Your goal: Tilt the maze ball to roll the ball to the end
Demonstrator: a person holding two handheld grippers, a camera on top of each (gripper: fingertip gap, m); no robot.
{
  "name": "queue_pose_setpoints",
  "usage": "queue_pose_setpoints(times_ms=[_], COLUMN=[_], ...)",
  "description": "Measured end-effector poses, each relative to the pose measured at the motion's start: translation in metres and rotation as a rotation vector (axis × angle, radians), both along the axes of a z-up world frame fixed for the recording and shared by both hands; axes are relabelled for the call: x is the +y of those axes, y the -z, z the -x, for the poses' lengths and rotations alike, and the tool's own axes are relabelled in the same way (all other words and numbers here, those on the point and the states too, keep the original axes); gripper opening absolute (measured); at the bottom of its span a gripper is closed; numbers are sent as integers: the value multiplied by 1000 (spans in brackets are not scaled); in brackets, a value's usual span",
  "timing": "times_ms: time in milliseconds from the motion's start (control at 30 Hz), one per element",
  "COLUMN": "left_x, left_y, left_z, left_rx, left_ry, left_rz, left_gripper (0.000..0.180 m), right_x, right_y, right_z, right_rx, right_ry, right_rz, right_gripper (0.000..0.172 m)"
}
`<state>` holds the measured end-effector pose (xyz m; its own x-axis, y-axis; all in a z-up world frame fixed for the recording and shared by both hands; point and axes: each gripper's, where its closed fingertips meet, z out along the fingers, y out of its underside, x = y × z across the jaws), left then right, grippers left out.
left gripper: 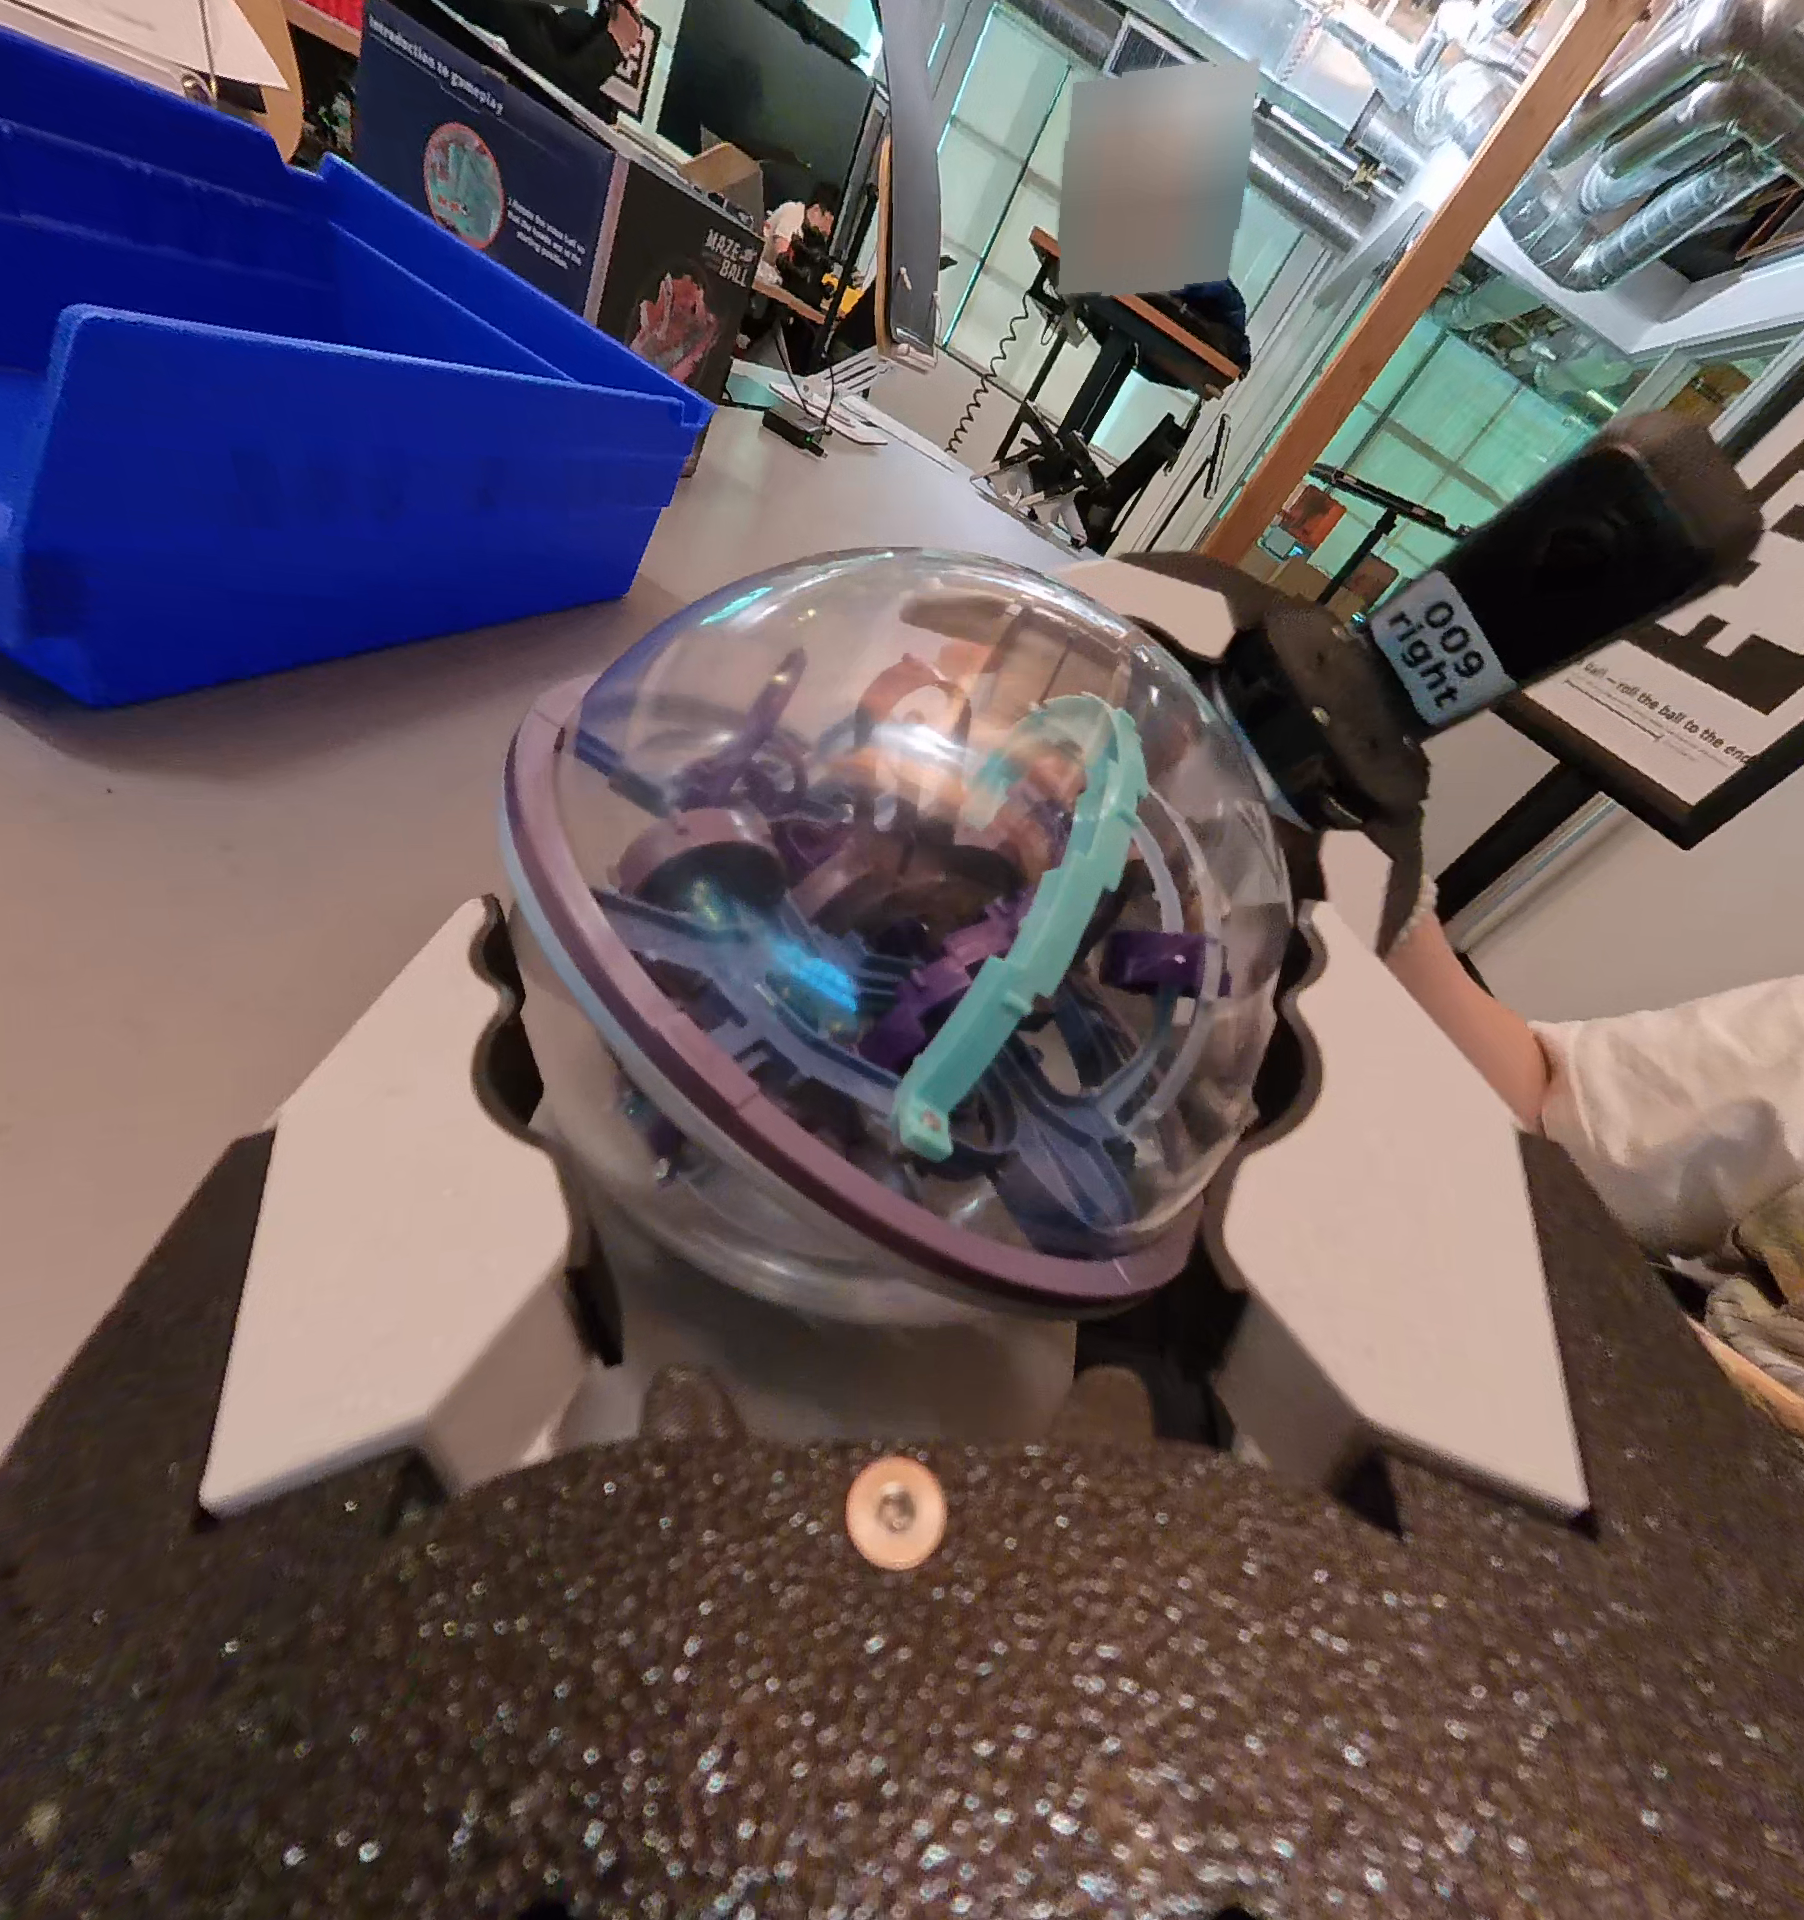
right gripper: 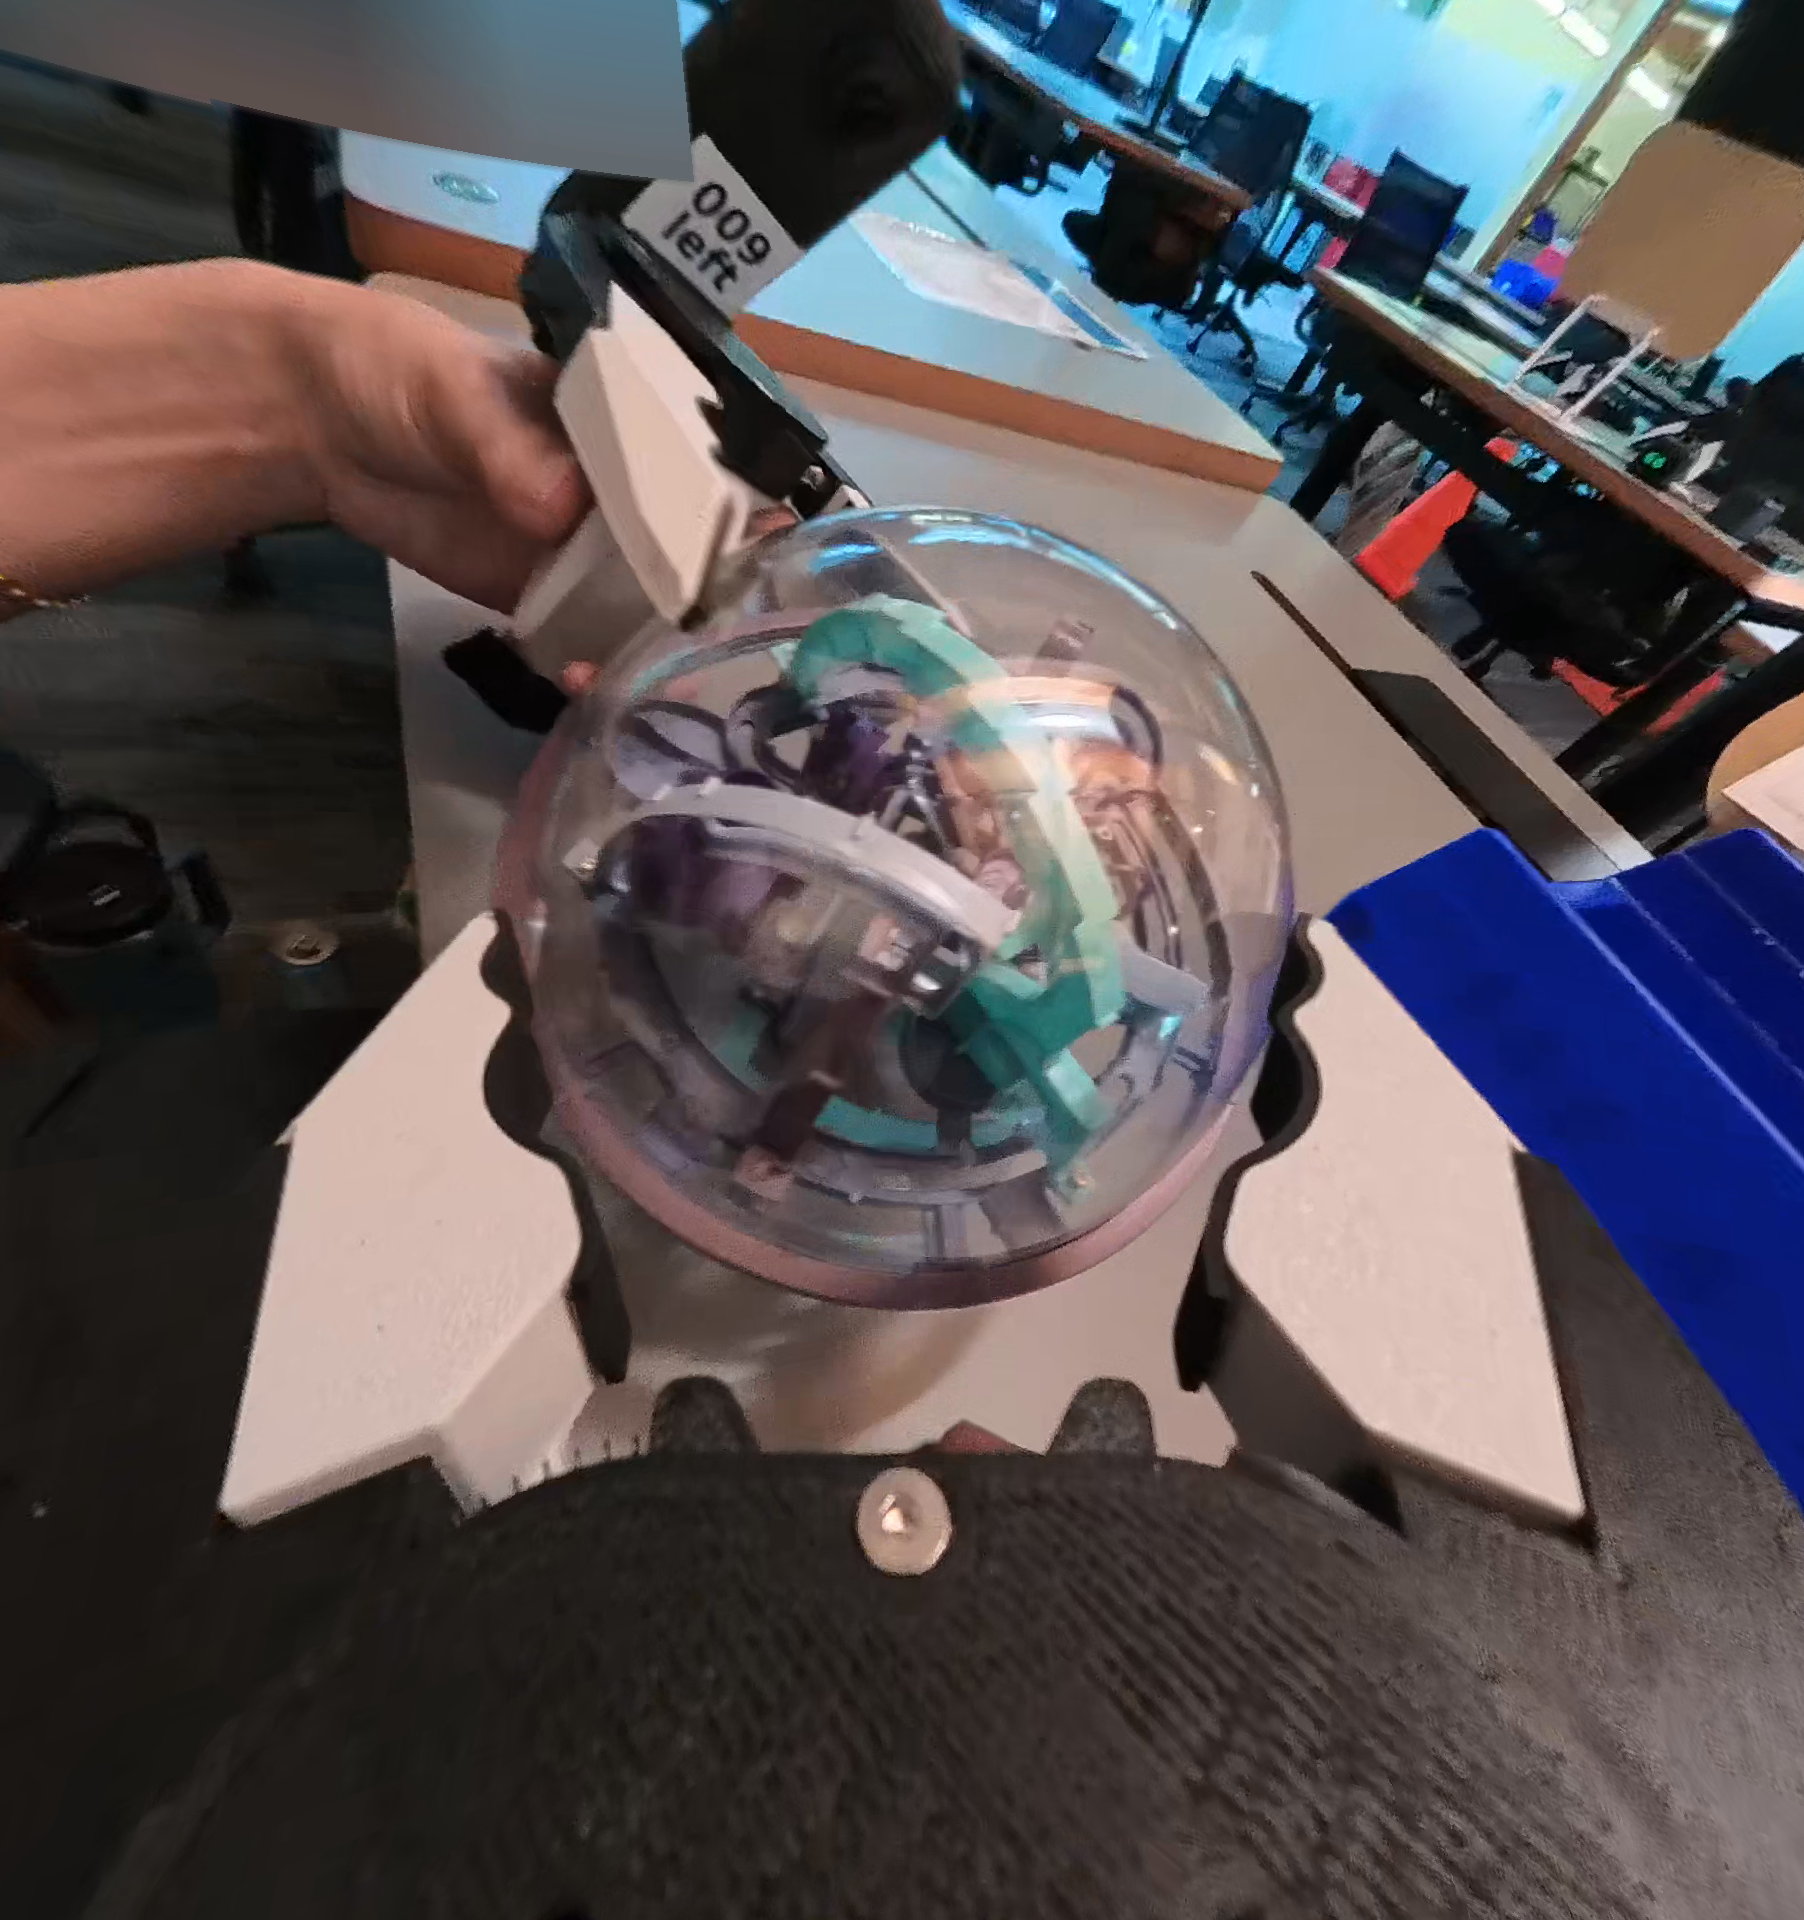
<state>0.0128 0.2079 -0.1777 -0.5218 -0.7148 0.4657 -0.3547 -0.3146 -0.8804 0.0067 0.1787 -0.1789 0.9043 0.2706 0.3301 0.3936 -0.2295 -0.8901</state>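
- Between the spread fingers of both grippers sits the maze ball (left gripper: 898, 935), a clear sphere with teal, purple and orange tracks inside.
- Left gripper (left gripper: 893, 997) and right gripper (right gripper: 898, 997) each clasp it from opposite sides, black wavy pads pressed to the shell, lifted off the grey tabletop (left gripper: 202, 883).
- Judged: rigid, light, smooth and slippery; best gripped across its widest part, near the purple seam (left gripper: 607, 997).
- Beside the grippers stands a blue bin (left gripper: 306, 447).
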Motion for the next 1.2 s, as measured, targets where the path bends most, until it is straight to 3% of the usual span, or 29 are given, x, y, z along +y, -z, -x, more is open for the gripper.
queue_pose_setpoints(times_ms=[300,500,600,667,767,900,967,1200], left_x=[7,3,1,0,-1,-5,-6,-11], left_y=[-2,-4,-4,-4,-5,-5,-4,7], left_z=[-1,4,6,6,6,7,10,15], left_rx=[1,-16,-16,-18,-24,-45,-56,-96], left_ry=[-15,21,36,34,37,52,62,102], left_rz=[64,48,28,22,13,-17,-43,-135], left_gripper=[138,138,137,137,137,137,138,145], right_x=[11,2,-8,-8,-4,9,13,14], right_y=[2,7,9,-7,-29,-7,-2,-2], right_z=[0,5,3,-3,8,17,22,22], right_rx=[87,38,-81,-117,-20,-33,-93,-95], right_ry=[33,62,-6,-53,-223,-306,-287,-175], right_rz=[39,84,143,120,85,163,139,150], right_gripper=[141,139,134,138,137,138,146,146])
